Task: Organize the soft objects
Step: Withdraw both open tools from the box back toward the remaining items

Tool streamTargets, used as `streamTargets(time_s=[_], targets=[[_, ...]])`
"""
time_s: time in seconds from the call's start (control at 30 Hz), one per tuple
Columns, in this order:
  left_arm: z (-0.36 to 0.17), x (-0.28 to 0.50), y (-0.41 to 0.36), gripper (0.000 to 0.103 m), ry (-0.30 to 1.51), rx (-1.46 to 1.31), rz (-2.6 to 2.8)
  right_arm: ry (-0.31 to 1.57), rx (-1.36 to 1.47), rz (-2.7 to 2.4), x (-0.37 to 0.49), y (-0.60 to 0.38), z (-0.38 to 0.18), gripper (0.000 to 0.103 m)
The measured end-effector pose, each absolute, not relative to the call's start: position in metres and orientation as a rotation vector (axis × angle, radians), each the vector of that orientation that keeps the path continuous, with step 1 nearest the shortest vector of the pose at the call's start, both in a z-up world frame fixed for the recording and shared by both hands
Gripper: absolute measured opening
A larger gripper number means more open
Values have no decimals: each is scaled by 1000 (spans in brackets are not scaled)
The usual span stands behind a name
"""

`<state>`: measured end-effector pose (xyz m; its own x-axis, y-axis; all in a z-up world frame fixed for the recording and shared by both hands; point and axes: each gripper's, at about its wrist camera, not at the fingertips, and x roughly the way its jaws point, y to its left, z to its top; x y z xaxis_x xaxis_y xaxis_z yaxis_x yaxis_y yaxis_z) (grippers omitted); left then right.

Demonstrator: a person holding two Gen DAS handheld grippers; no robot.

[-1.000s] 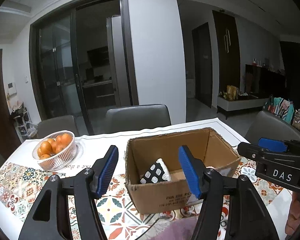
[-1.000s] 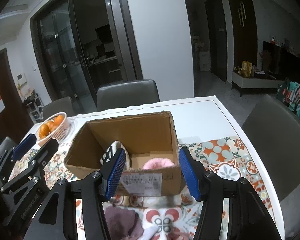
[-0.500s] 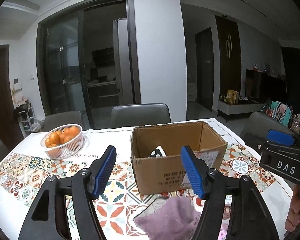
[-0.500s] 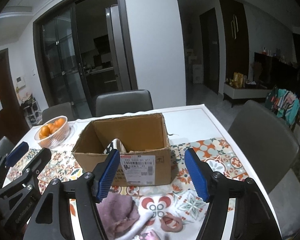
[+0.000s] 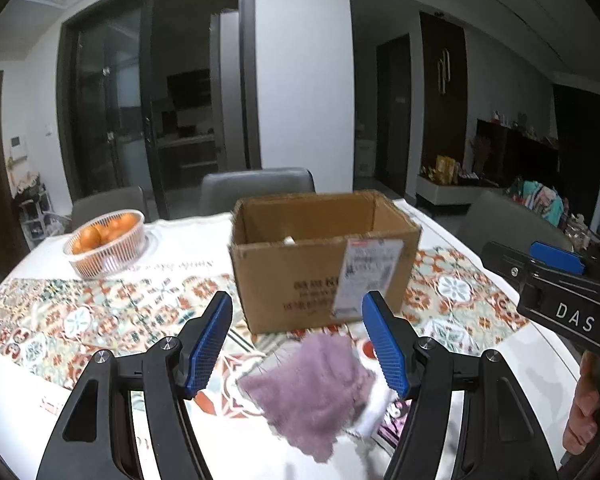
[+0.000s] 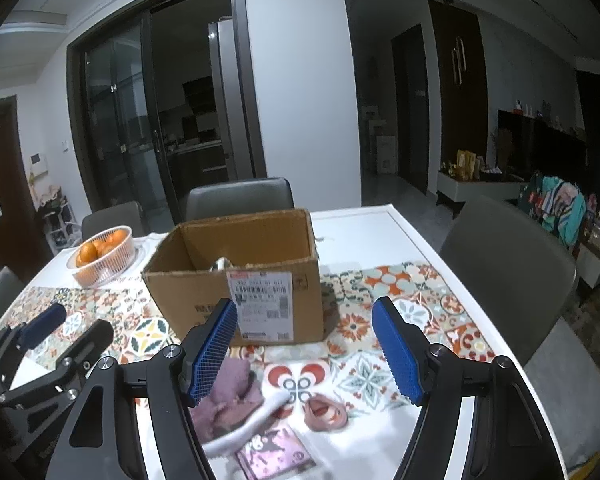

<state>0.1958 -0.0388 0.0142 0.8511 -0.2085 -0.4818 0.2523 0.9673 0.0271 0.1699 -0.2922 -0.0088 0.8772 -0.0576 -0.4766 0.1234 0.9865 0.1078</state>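
- Left wrist view: left gripper (image 5: 298, 344) jaws spread wide, empty, above fuzzy purple cloth (image 5: 312, 388) near table's front edge.
- Right gripper (image 6: 306, 348) wide open, empty.
- Corrugated cardboard box (image 6: 240, 280) mid-table.

Both grippers held above the table (image 5: 180, 248), on the near side of the cardboard box (image 5: 312, 264). Left gripper (image 5: 306, 346): jaws spread wide, nothing between the blue pads (image 5: 208, 344), aimed at the box's near wall. Right gripper (image 6: 308, 350): same, jaws wide apart and empty, right of the left one. Fingers of the person's right hand (image 5: 584, 404) wrap its handle.
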Motion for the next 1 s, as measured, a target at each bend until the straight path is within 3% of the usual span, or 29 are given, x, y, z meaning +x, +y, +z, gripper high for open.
streamTargets(time_s=[1.0], targets=[[-83,205,-63,66,759,163,-309,809,196,-84,182,-309,-121,72]])
